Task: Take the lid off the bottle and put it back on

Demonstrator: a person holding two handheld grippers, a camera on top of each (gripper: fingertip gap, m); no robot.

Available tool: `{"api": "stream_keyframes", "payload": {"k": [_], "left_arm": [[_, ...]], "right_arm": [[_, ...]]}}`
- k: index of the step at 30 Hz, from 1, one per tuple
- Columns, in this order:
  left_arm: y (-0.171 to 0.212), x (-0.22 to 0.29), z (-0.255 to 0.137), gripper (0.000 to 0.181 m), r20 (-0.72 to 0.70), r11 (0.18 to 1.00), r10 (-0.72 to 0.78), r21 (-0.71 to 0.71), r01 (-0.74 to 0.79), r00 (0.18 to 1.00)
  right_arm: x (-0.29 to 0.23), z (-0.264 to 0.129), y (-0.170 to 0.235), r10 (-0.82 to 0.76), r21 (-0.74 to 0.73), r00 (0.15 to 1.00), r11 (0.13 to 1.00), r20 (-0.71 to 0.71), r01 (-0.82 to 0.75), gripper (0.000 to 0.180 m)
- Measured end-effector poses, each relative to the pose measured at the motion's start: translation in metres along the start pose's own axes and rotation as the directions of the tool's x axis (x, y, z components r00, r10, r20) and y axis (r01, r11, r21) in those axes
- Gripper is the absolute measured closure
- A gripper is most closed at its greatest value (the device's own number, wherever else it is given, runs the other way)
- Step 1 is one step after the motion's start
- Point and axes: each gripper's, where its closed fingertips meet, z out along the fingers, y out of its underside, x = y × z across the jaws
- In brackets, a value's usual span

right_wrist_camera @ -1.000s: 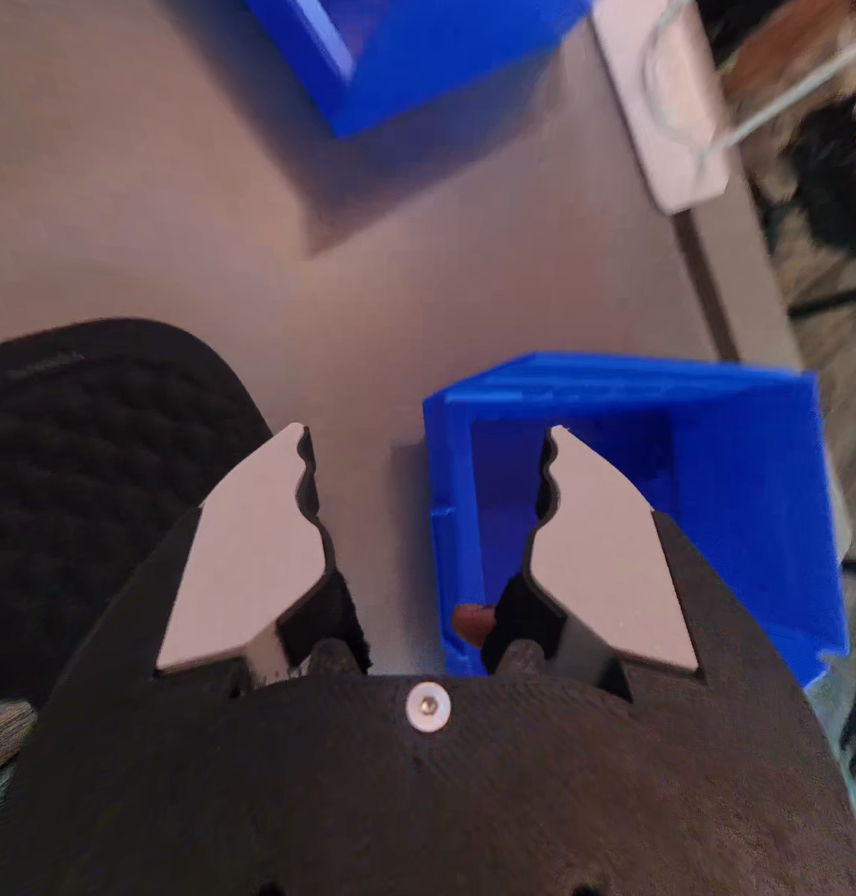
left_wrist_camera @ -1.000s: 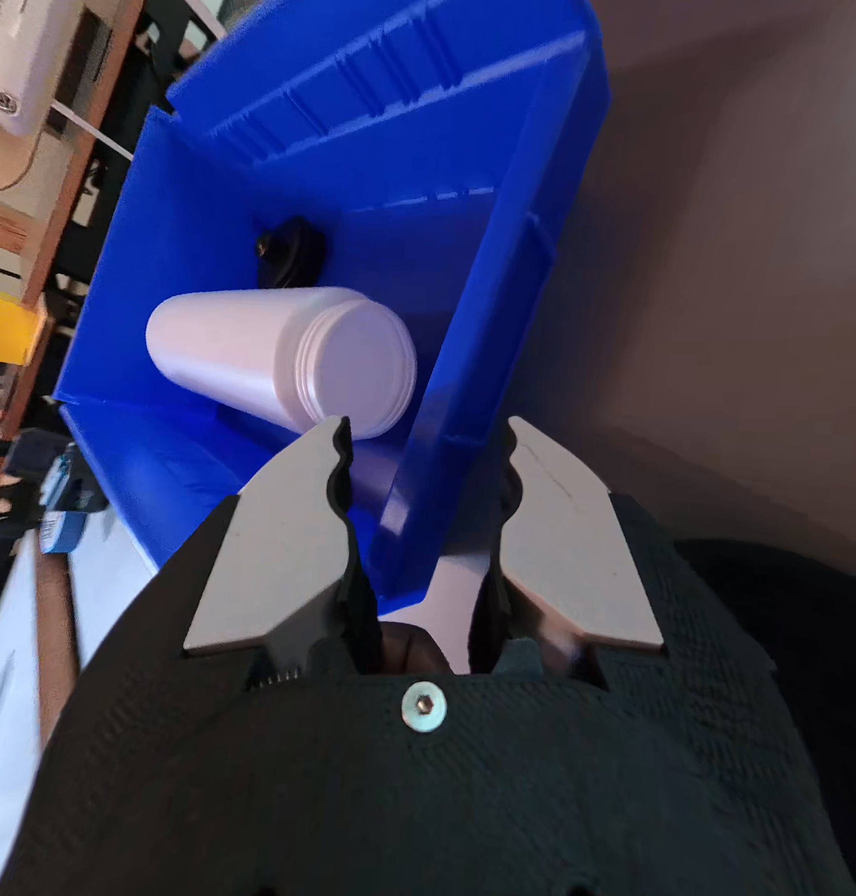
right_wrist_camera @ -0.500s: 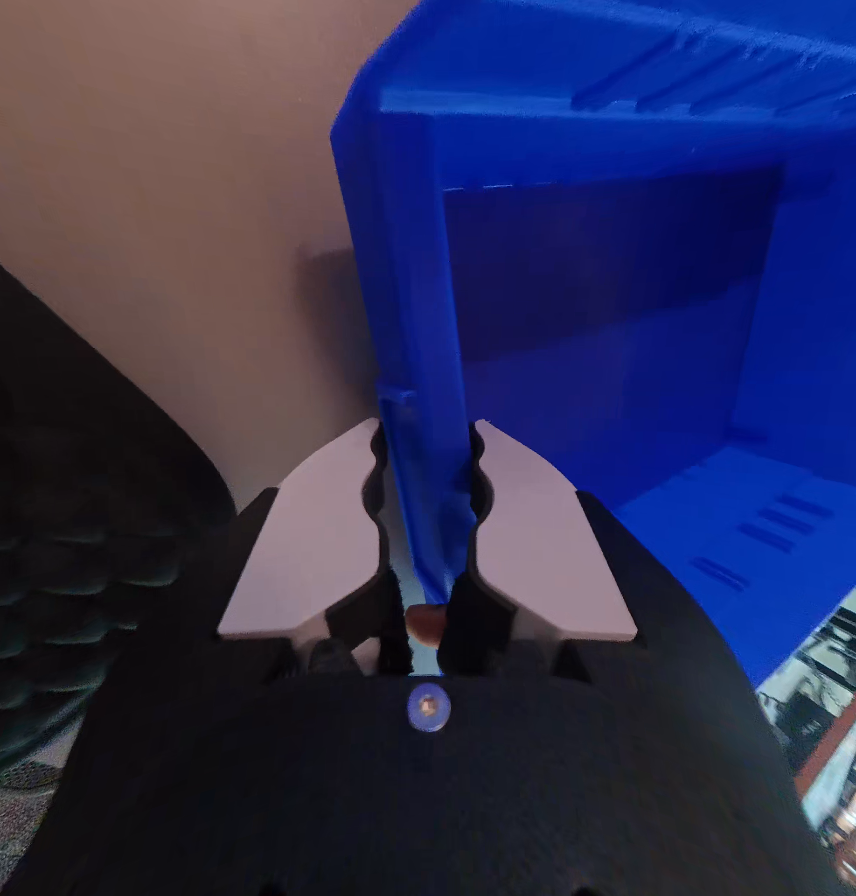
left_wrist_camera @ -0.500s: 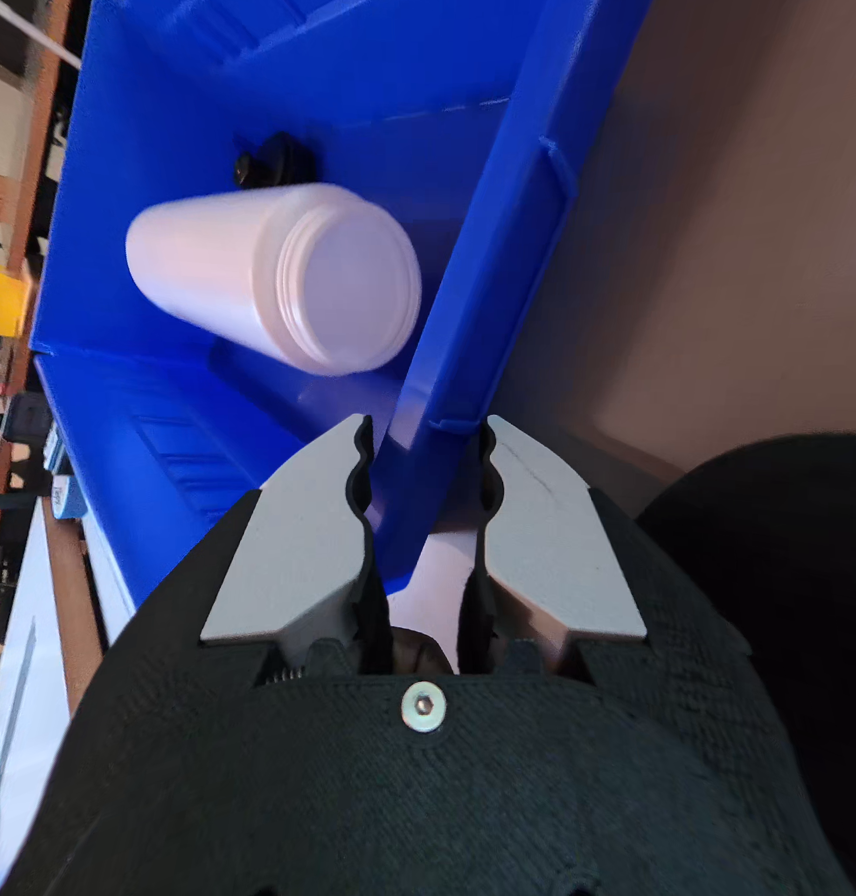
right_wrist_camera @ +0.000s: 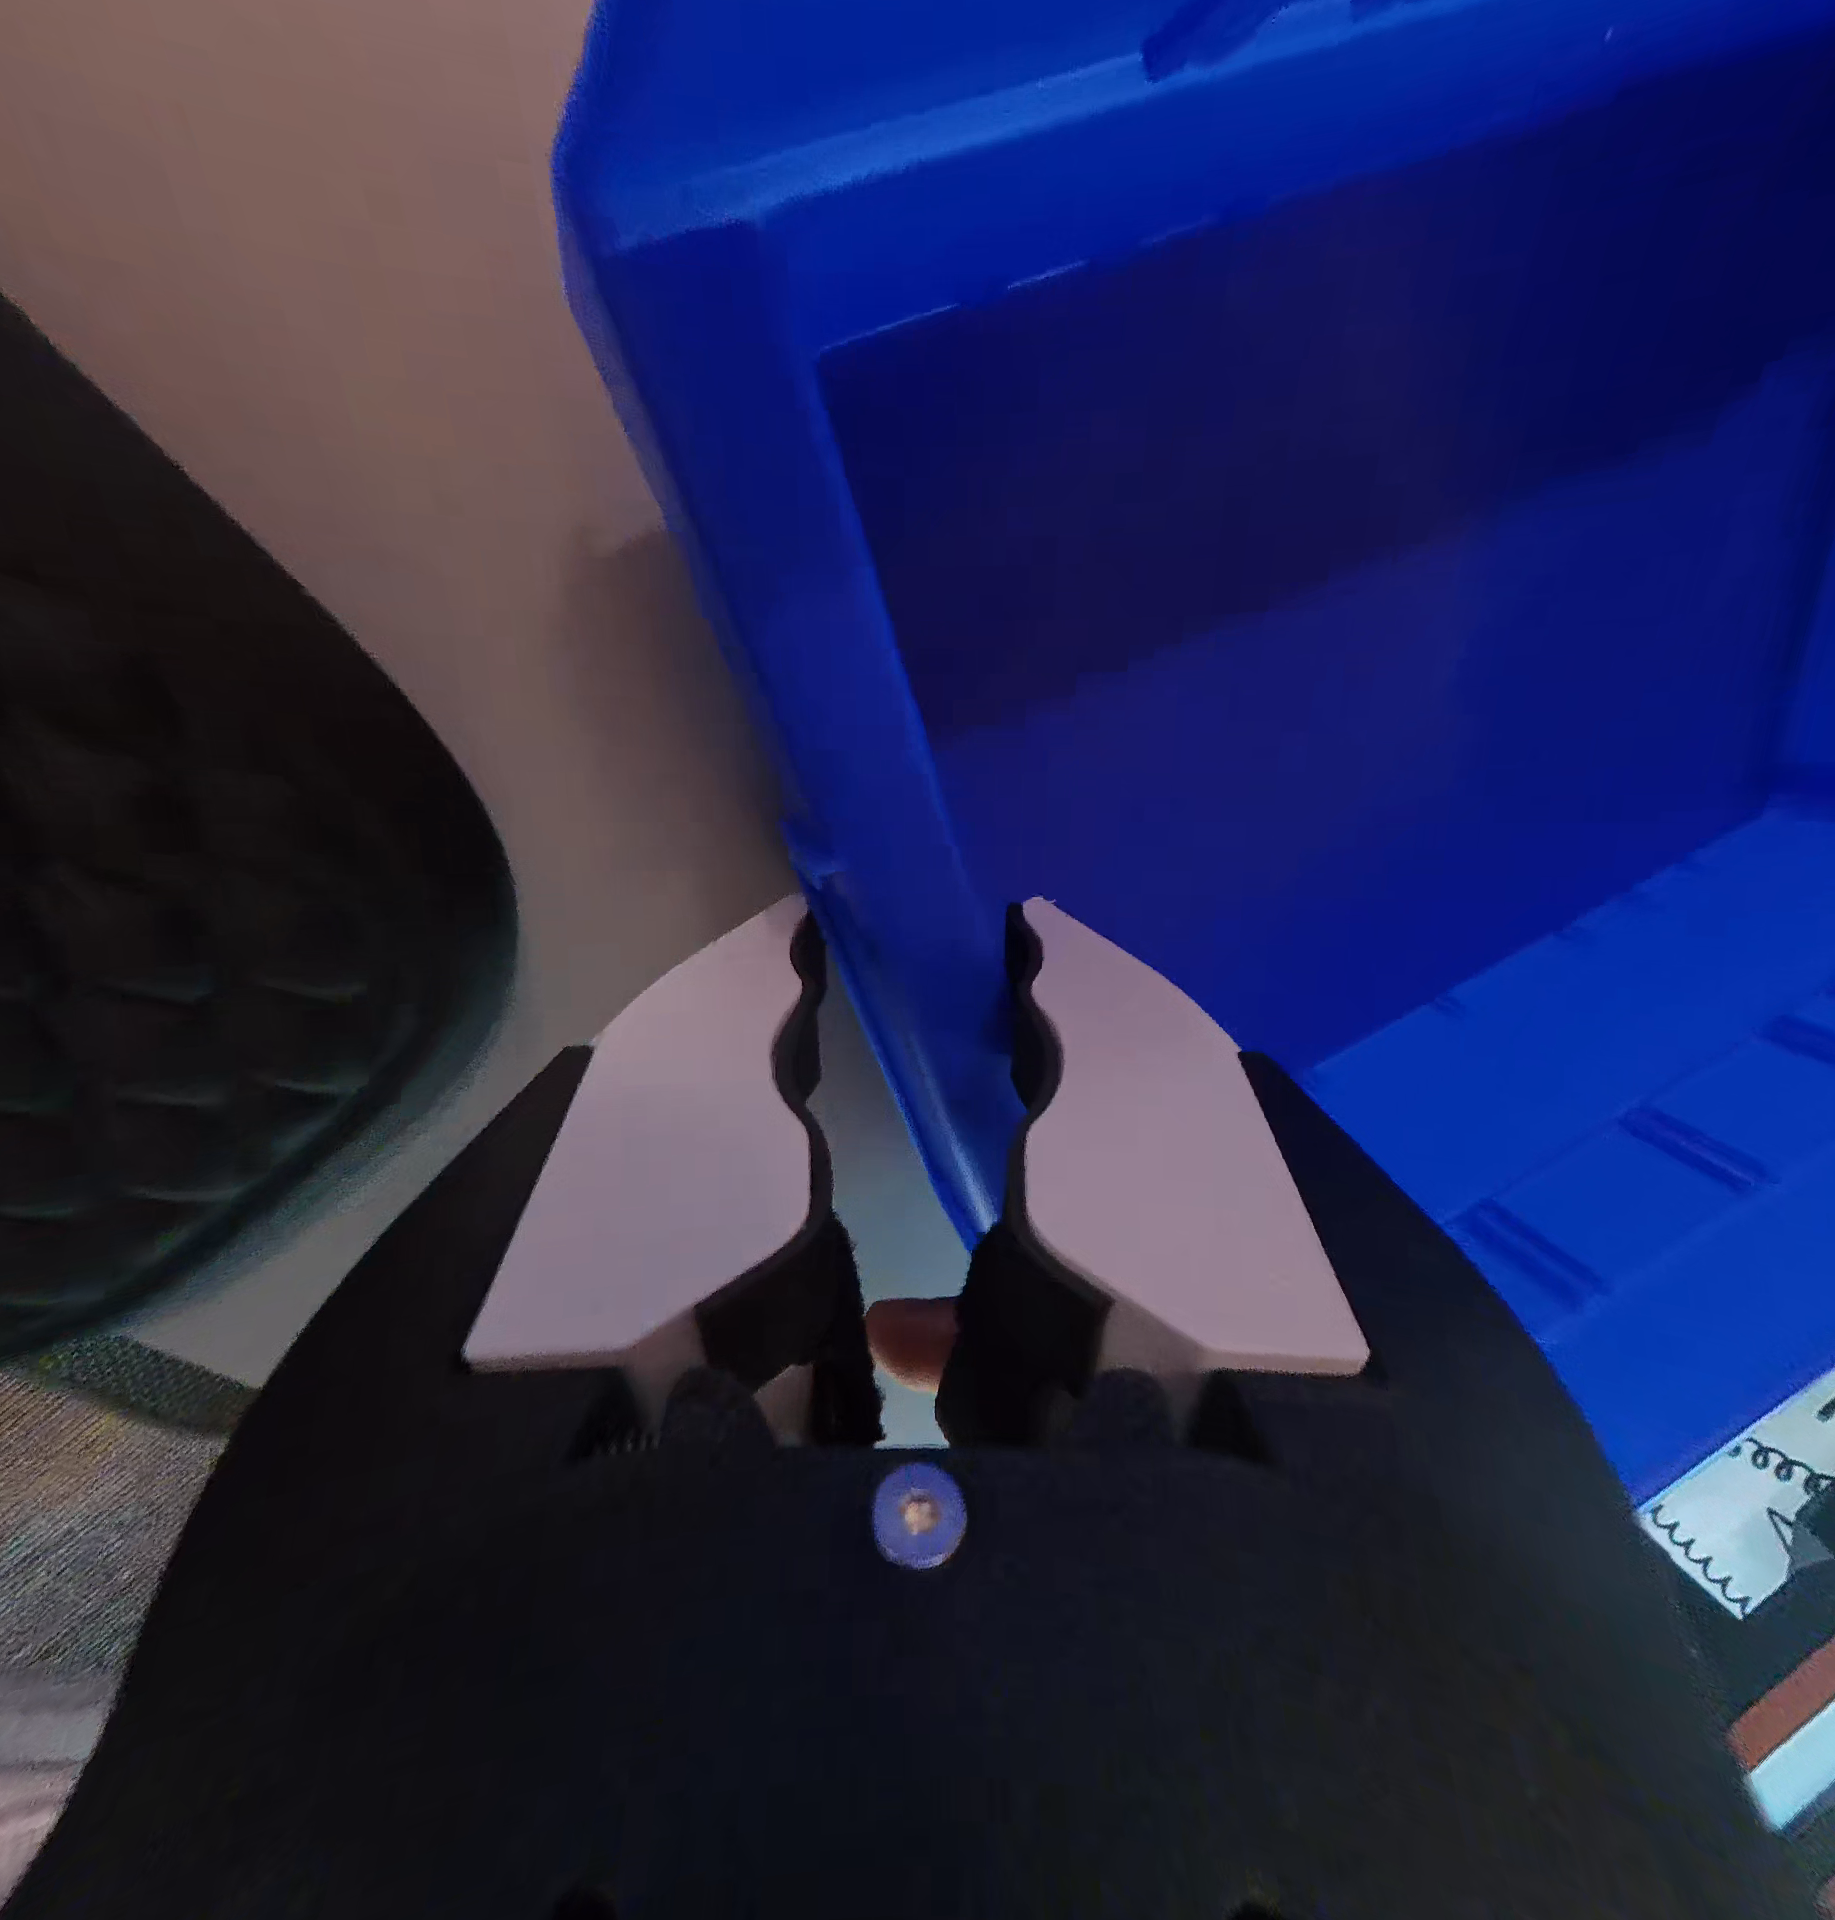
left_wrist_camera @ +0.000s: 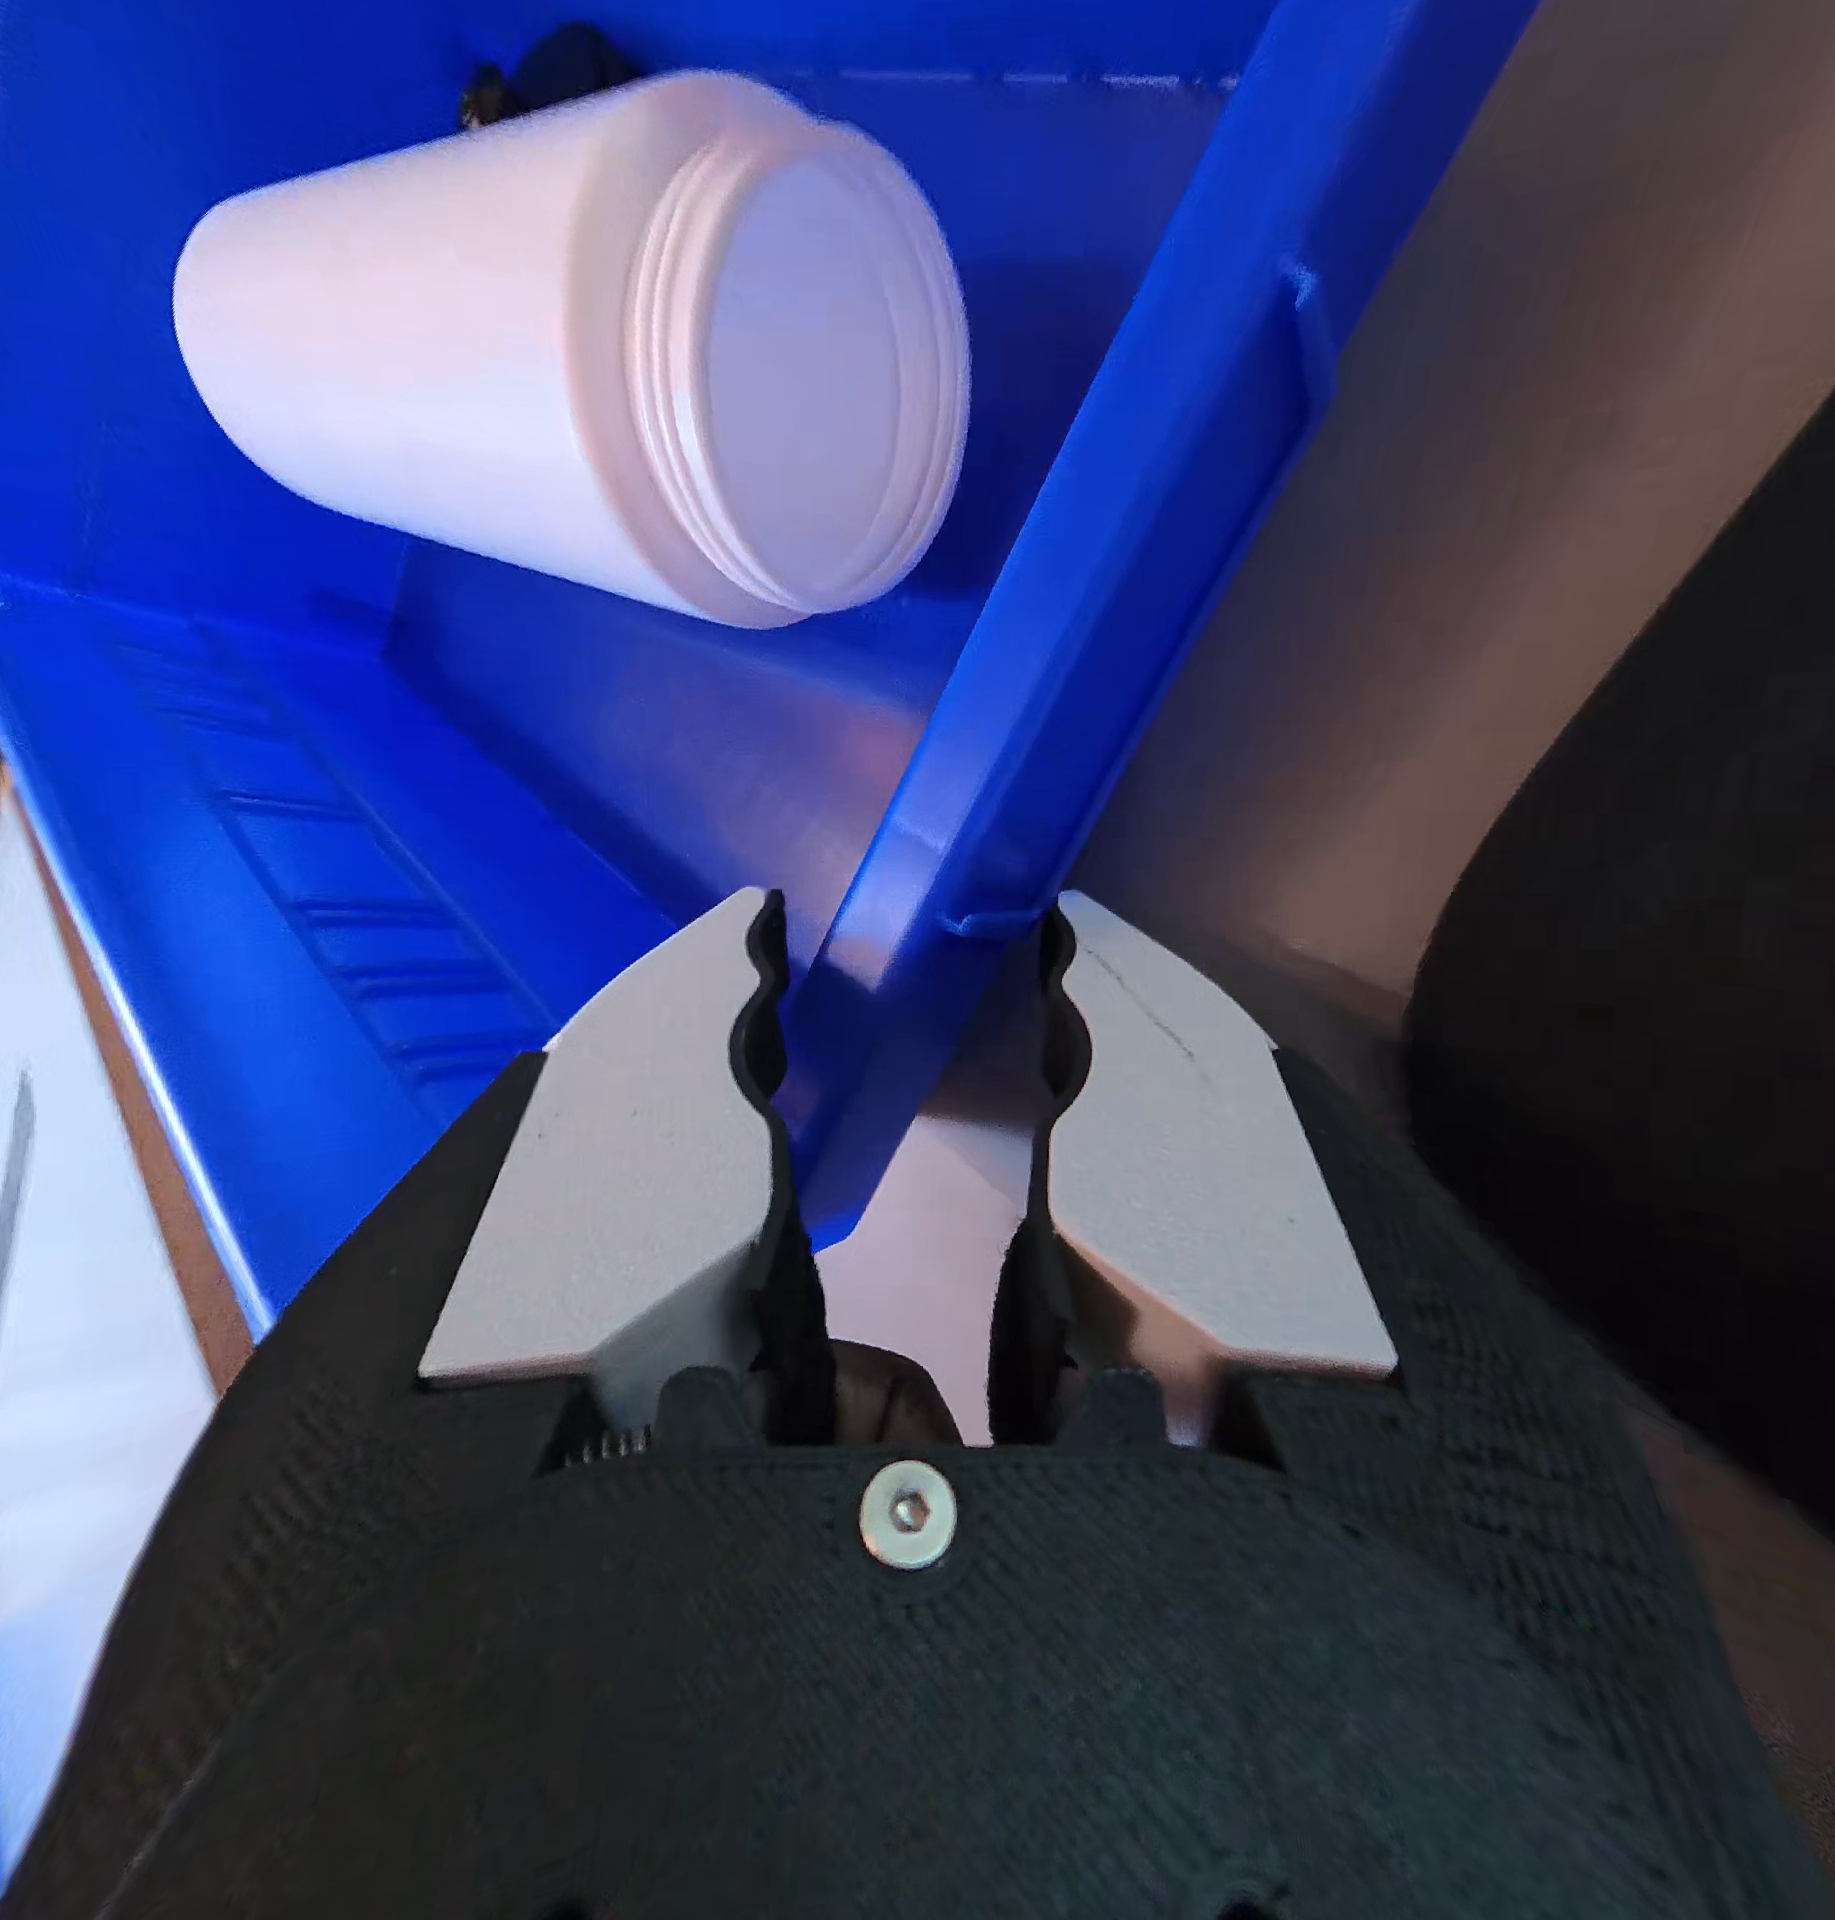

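A white bottle (left_wrist_camera: 539, 343) lies on its side inside a blue bin (left_wrist_camera: 1152, 436), its white lid end (left_wrist_camera: 830, 343) facing me. My left gripper (left_wrist_camera: 911, 914) is shut on this bin's side wall, below and to the right of the bottle. My right gripper (right_wrist_camera: 911, 920) is shut on the side wall (right_wrist_camera: 892, 987) of a second blue bin (right_wrist_camera: 1360, 623), whose visible inside holds nothing. Both bins look tilted in the views.
A small black object (left_wrist_camera: 539, 62) sits behind the bottle at the bin's back. A black textured body fills the right of the left wrist view (left_wrist_camera: 1671, 935) and the left of the right wrist view (right_wrist_camera: 165, 935). The beige tabletop (right_wrist_camera: 321, 260) lies beyond. About 55 centimeters separates my left fingertips from my right.
Both grippers closed from open onto bin walls. The right one moved onto the second bin. The bottle now looks larger and nearer in the left wrist view.
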Motion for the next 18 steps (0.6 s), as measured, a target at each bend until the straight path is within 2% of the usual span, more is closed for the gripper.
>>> {"api": "stream_keyframes", "payload": {"k": [4,10,18], "left_arm": [[0.033,-0.012,-0.013,0.134,0.030,0.999,0.043,0.020,-0.044,0.999],[0.068,-0.016,-0.034,0.134,0.049,1.000,-0.008,-0.009,0.009,0.999],[0.081,-0.017,-0.043,0.135,0.101,0.999,-0.038,-0.025,0.041,0.994]], "right_arm": [[-0.002,-0.002,0.015,0.032,-0.036,0.999,0.999,0.043,-0.030,0.144],[-0.006,-0.006,0.035,0.070,-0.093,0.993,0.994,0.091,-0.062,0.143],[-0.007,-0.006,0.040,0.087,-0.103,0.990,0.992,0.108,-0.076,0.142]]}}
